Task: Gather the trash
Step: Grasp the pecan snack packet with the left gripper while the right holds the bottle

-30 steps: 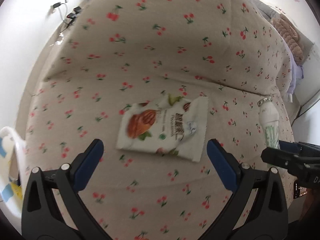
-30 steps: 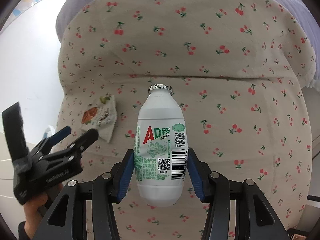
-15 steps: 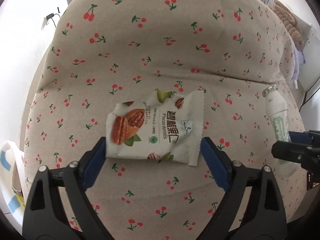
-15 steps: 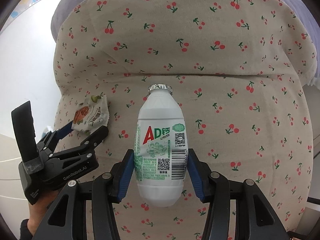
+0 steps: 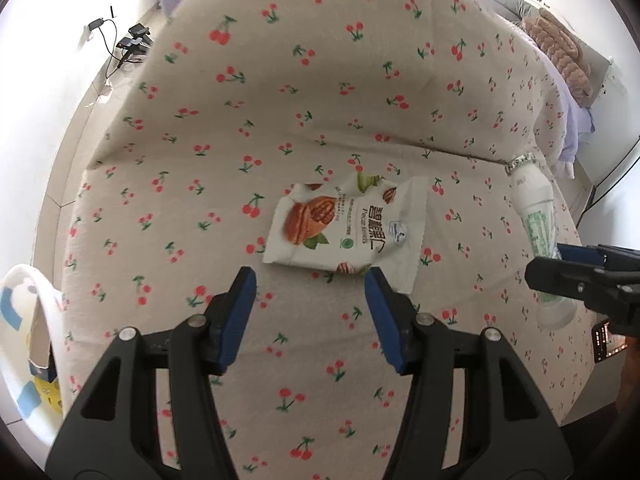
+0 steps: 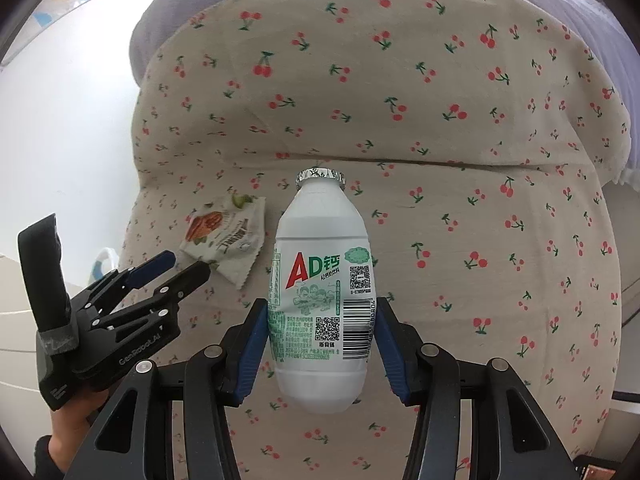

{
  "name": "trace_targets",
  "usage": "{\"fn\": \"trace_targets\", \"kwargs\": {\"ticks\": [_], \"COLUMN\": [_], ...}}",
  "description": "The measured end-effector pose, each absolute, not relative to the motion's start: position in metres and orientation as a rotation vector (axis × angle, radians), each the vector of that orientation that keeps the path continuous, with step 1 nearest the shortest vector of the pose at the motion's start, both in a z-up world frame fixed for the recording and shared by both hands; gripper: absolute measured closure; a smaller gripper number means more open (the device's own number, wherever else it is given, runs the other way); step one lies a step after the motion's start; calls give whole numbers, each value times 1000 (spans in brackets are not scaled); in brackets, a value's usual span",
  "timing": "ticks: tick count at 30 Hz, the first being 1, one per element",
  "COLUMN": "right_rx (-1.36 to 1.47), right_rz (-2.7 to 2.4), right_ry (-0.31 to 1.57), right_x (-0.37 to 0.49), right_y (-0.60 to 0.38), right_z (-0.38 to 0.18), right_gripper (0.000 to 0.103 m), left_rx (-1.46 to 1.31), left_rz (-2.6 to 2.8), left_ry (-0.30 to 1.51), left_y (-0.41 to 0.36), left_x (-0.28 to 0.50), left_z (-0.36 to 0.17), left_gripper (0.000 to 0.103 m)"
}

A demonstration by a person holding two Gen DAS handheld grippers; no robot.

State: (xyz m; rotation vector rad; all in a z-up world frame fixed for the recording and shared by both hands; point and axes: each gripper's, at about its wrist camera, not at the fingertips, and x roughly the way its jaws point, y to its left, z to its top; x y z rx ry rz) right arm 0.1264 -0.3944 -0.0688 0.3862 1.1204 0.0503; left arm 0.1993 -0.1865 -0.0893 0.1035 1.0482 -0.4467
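A white pecan snack wrapper (image 5: pixel 344 228) lies flat on the cherry-print bed cover (image 5: pixel 280 100); it also shows in the right wrist view (image 6: pixel 226 240). My left gripper (image 5: pixel 310 280) is open, its blue fingertips just short of the wrapper's near edge, the right tip touching or over its corner. It shows from the side in the right wrist view (image 6: pixel 182 266). My right gripper (image 6: pixel 320 316) is shut on a white AD calcium milk bottle (image 6: pixel 322 288), held above the bed. The bottle shows at the right in the left wrist view (image 5: pixel 536 216).
A white bin or bag with blue and yellow marks (image 5: pixel 24 344) sits low at the left beside the bed. Cables and chargers (image 5: pixel 128 44) lie on the floor at the far left. A lilac blanket and a brown plush (image 5: pixel 560 48) lie at the far right.
My left gripper's jaws have narrowed from wide open and pulled back slightly from the wrapper, which lay between the tips half a second ago. The right gripper still holds the bottle.
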Motion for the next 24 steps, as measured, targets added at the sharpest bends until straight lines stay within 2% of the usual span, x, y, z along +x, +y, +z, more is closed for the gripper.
{"fn": "trace_targets", "kwargs": {"ticks": [2, 3, 5, 11, 13, 15, 19, 21, 24], "right_rx": [389, 393, 401, 393, 390, 392, 393, 394, 389], "right_rz": [53, 53, 54, 50, 41, 29, 18, 19, 23], "right_ry": [1114, 1110, 1102, 1110, 1122, 1129, 1139, 1143, 1136], "right_x": [125, 124, 124, 127, 128, 131, 135, 136, 137], "right_y": [-391, -390, -388, -387, -390, -394, -399, -398, -396], "right_z": [-66, -64, -61, -64, -69, -72, -77, -79, -77], "right_gripper": [50, 50, 50, 50, 50, 50, 50, 50, 50], "left_rx": [95, 92, 76, 45, 17, 2, 100, 162, 172], "left_rz": [-440, -434, -410, -399, -395, -394, -372, -369, -384], "left_ry": [1031, 1025, 1005, 988, 987, 1005, 972, 957, 969], "left_y": [-180, -179, -170, -181, -186, -190, -204, -212, -213], "left_x": [196, 195, 196, 212, 222, 230, 229, 223, 217], "left_z": [-84, -82, -78, -86, -91, -98, -103, -104, -102], "left_gripper": [42, 30, 13, 13, 19, 39, 59, 77, 89]}}
